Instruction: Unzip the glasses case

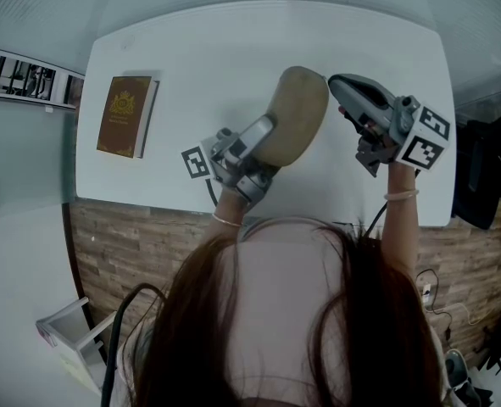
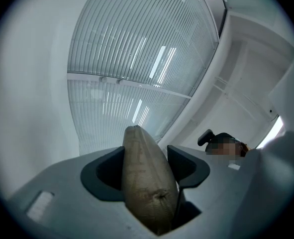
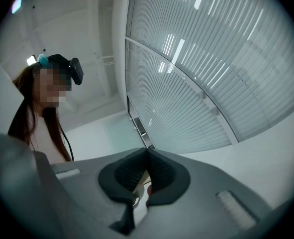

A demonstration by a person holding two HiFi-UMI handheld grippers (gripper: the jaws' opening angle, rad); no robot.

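Steadiness matters: left gripper (image 1: 265,136) grasps the glasses case (image 1: 299,108); right gripper (image 1: 340,84), clenched beside its far end, should pull evenly.

"How many grippers do you count?"
"Two: one left gripper (image 1: 260,141), one right gripper (image 1: 343,85)."
"And cases?"
"One glasses case (image 1: 299,113), no more than that."
"Books?"
"One book (image 1: 125,115), and one table (image 1: 199,49)."
"People?"
"Only one person (image 1: 284,312), as far as I see."
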